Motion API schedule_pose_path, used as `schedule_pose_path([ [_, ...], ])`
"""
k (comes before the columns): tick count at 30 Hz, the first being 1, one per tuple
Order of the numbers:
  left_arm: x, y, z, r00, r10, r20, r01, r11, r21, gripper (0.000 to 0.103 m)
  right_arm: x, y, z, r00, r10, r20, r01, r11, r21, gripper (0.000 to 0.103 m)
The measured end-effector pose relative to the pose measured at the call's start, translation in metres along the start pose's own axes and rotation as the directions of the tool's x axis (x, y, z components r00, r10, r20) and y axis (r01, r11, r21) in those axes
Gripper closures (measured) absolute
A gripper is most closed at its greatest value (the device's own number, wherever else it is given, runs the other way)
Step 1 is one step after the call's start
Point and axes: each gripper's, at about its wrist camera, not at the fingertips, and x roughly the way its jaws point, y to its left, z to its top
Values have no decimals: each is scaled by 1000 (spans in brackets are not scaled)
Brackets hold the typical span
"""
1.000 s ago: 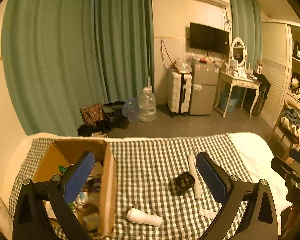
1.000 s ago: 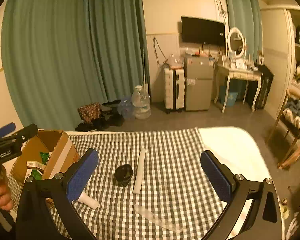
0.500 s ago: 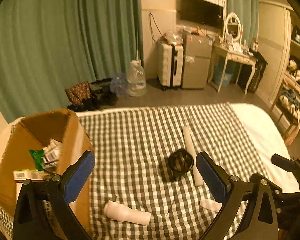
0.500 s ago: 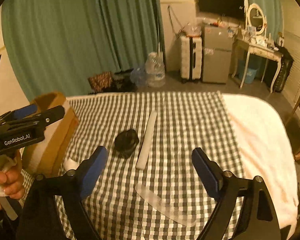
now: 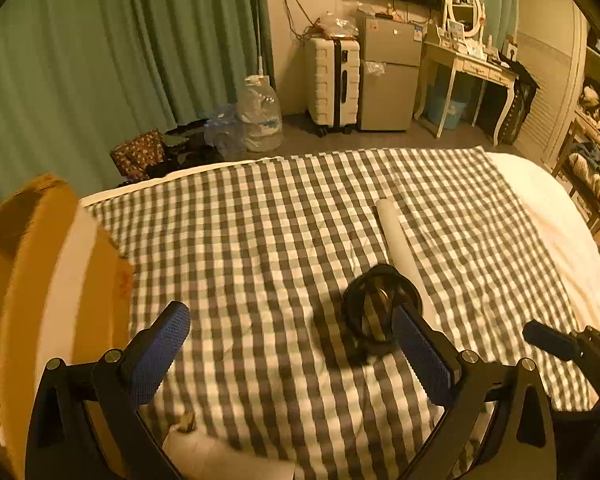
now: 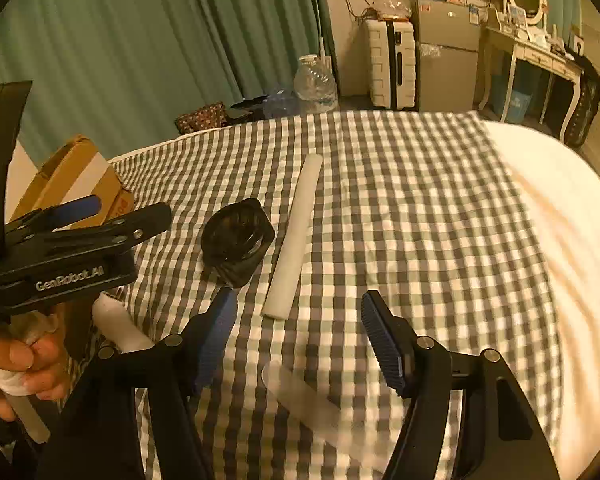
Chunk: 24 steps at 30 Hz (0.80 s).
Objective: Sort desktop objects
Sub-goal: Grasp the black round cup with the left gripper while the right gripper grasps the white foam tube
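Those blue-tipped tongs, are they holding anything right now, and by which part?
Nothing is held. The left tongs stand open above the checked cloth. The right tongs are closing, with only the cloth and a clear comb below.

A home bedroom: checked bed (image 5: 260, 240), dressing table (image 5: 467, 60), suitcase (image 5: 333, 80), small fridge (image 5: 387, 76).

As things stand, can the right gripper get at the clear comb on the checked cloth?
Probably yes. The right gripper hangs just above the clear comb, its jaws closing with nothing between them yet, and nothing covers the comb on the checked cloth.
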Motion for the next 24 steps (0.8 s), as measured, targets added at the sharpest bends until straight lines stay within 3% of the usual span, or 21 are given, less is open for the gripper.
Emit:
schedule_pose_path([
  [3, 21, -2, 2, 1000, -4, -22, 4, 1000, 17, 0, 17, 1, 1, 1000, 14, -17, -13, 1000, 5, 38],
  [6, 46, -6, -4, 996, -18, -90, 21, 999, 37, 0, 36, 5, 2, 999, 23, -41, -24, 999, -24, 38],
  [12, 86, -8, -28, 974, -51, -222, 63, 997, 45, 0, 75, 7, -2, 989, 27, -148, -35, 998, -50, 38],
  [15, 86, -8, -30, 978, -68, -199, 74, 997, 25, 5, 82, 9, -7, 991, -2, -131, -8, 997, -73, 42],
  [18, 78, -17, -28, 983, -70, -169, 83, 994, 76, 29, 82, 6, -3, 994, -28, -108, 21, 998, -66, 61],
  [20, 71, -22, -28, 985, -73, -155, 88, 992, 94, 70, 80, -2, 0, 995, -12, -104, 10, 1000, -24, 67],
  [21, 68, -25, -27, 986, -71, -153, 87, 991, 100, 82, 79, -6, 1, 995, -5, -103, 4, 1000, -10, 74],
  [23, 65, -26, -29, 982, -86, -166, 103, 990, 96, 93, 75, -7, 2, 995, 8, -102, -9, 1000, -10, 95],
  [24, 62, -27, -30, 980, -95, -174, 111, 990, 88, 94, 73, -7, 2, 995, -1, -98, -1, 1000, -16, 97],
])
